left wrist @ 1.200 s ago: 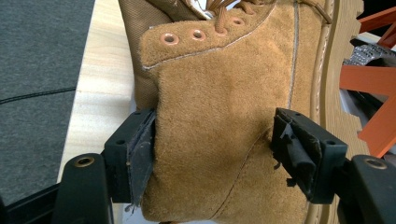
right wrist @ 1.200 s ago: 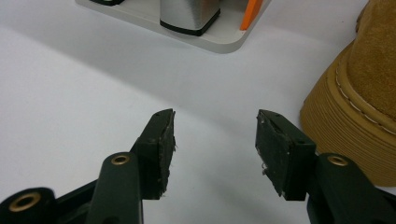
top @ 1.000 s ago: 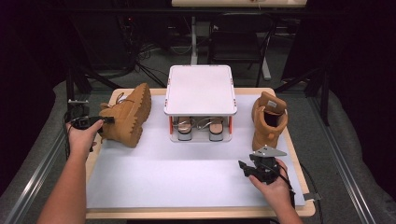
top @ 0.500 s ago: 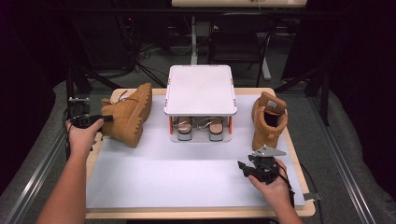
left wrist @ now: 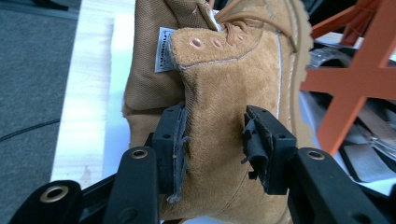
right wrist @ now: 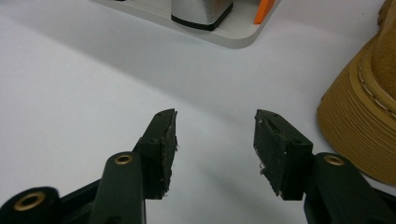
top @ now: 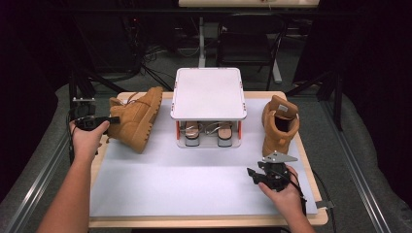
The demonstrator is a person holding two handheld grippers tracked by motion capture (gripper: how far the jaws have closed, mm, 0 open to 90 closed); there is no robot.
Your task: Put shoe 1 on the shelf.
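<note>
The tan suede lace-up boot [top: 137, 118] lies tipped on its side just left of the white two-tier shoe rack [top: 208, 93], its heel collar pinched between the pads of the left gripper [left wrist: 215, 140], whose jaws have just been closing on it. The step looks like lifting this boot; next it needs a firm hold and righting. A white label [left wrist: 164, 49] inside the collar is too blurred to read. The right gripper [right wrist: 215, 149] hovers spread and empty in front of the rack, near the second tan boot [top: 278, 124] standing right of it.

Open mat [top: 194, 184] in front; rack [top: 208, 94] blocks centre.
</note>
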